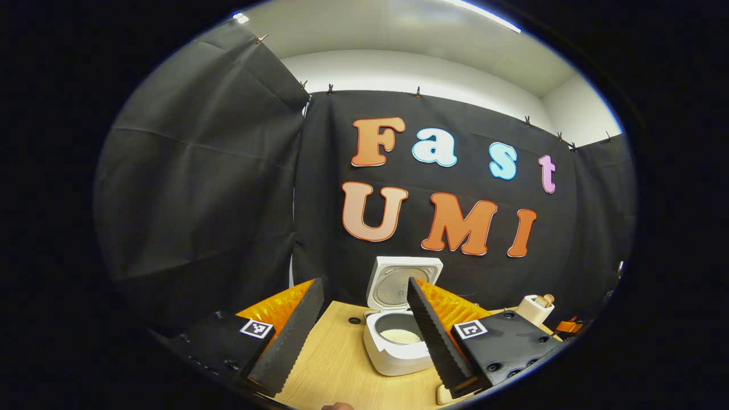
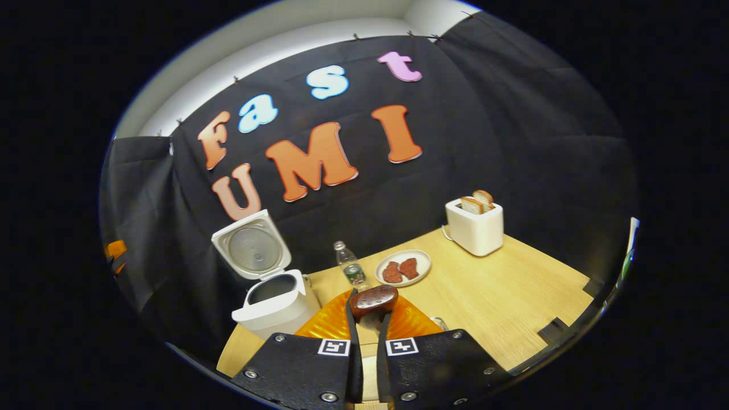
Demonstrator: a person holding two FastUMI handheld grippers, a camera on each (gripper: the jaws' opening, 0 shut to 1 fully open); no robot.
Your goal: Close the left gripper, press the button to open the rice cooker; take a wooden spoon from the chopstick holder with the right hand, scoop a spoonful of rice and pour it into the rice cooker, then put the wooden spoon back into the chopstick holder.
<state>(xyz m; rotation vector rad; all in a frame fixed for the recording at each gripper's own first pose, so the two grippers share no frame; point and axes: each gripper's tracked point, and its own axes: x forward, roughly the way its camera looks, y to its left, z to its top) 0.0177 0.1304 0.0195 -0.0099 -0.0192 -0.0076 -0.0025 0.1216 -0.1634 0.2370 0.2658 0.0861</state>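
The wooden spoon [image 2: 373, 302] is held in the right gripper [image 2: 369, 319]: both fingers are pressed together on its handle, and the dark brown bowl of the spoon stands up just above the fingertips. In the right gripper view, whether the bowl carries any rice I cannot tell. Just behind it on the wooden table [image 2: 512, 302] stand a small plastic bottle [image 2: 350, 269] and a white plate [image 2: 403, 267] with two reddish pieces on it. To the left of them is the rice cooker [image 2: 276, 304], with its lid [image 2: 252, 245] raised and tilted back. Farther back on the right side stands a white toaster [image 2: 474, 228] with two slices of bread in its slots.

In the left gripper view, the left gripper [image 1: 364, 336] has its fingers wide apart and holds nothing. Between the fingers lies the bare table, and the right finger partly covers the rice cooker, which stands just beyond. The lid of the cooker is upright, and white rice [image 1: 400, 336] lies in the bottom of the inner pot. Far to the right, near the table edge, the toaster shows small.
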